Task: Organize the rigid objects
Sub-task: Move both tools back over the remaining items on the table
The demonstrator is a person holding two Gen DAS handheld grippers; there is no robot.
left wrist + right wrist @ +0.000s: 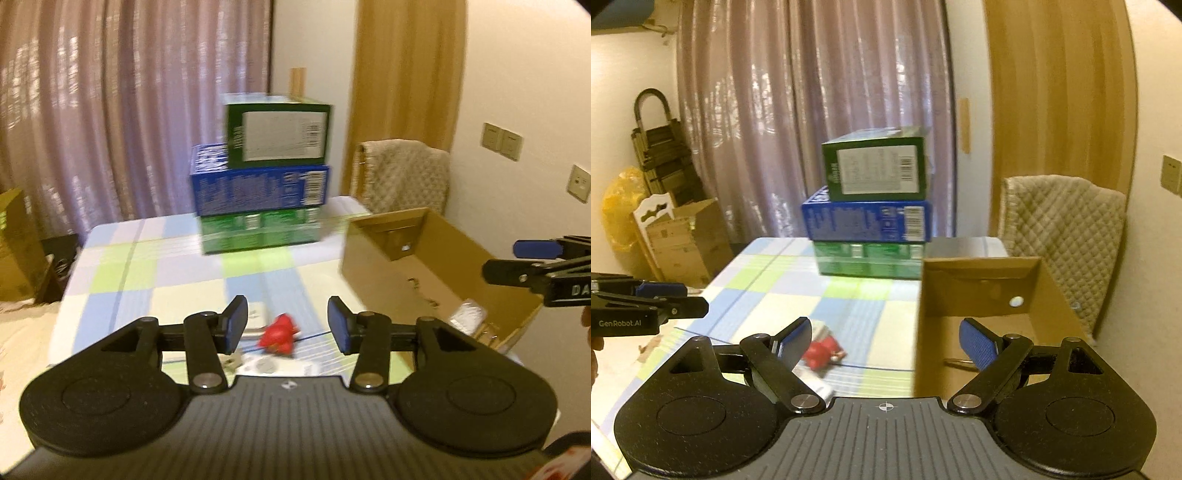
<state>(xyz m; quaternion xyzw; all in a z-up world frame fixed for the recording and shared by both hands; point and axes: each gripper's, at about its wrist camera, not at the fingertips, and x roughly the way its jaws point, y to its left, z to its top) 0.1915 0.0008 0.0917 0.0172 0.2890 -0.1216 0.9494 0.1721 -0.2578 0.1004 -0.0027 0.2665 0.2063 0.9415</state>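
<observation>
Left wrist: rectangular cardboard boxes (pixel 264 173) stacked, glossy.

Home, a lived-in room, not a lab or shop. Long pinkish curtains (pixel 812 122) cover the window behind the bench (pixel 768 295), which wears a checked blue, green and white cloth. A chair with a quilted beige cover (pixel 1067 236) stands by a wooden door (pixel 1056 92). Wall switches (pixel 502 141) and a socket (pixel 579 183) sit on plain cream walls. Household clutter in the left corner: a folded stepladder (pixel 661 147), a yellow bag (pixel 622 210), an open cardboard box (pixel 687 236) on the floor.
</observation>
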